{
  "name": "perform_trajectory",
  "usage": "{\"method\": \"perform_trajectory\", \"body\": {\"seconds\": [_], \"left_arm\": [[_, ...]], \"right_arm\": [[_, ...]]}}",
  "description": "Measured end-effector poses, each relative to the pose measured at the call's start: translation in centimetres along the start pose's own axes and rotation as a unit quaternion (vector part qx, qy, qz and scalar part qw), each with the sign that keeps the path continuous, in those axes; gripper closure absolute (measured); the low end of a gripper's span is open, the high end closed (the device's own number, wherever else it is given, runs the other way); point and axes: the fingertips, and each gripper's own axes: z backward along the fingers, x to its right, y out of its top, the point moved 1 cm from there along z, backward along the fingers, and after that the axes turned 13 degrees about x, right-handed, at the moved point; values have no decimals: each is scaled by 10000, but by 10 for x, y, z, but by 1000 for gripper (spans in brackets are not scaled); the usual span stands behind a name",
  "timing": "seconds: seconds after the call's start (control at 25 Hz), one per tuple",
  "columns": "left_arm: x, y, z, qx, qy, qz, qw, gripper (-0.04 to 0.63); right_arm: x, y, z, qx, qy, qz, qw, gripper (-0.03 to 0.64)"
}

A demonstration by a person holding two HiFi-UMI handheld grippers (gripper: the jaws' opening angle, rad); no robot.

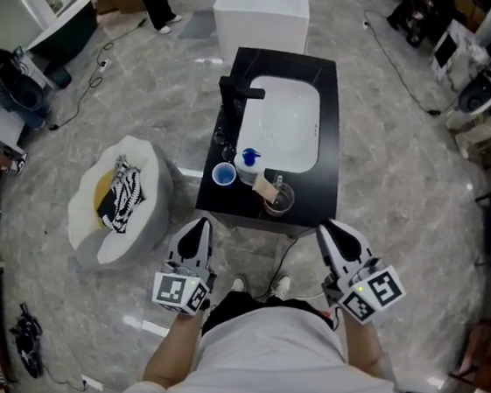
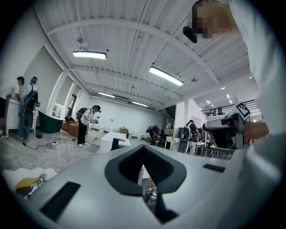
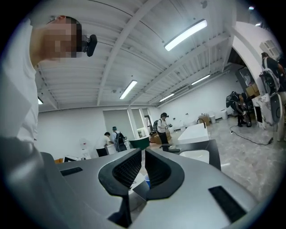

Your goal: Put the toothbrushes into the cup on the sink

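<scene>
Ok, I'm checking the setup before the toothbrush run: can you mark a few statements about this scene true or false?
1. Both grippers are shut and empty. True: the left gripper and the right gripper hold nothing.
2. The blue cup stands inside the white basin. False: it stands on the black counter, by the basin's front left corner.
3. The black faucet is at the basin's left in the head view. True.
4. The striped cloth lies on the counter. False: it lies on the white cushion on the floor.
</scene>
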Motion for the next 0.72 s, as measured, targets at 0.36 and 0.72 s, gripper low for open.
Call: {"method": "perform_trajectory", "body": {"seconds": [0.36, 0.72], "left_arm": [[0, 6, 4, 69, 101, -61, 9999, 592], [3, 11, 2, -11, 22, -71, 10000, 592]], "right_arm": [[-6, -2, -7, -102, 160, 448, 9988, 568], [-5, -3, -6, -42, 64, 413, 9991, 566]]}}
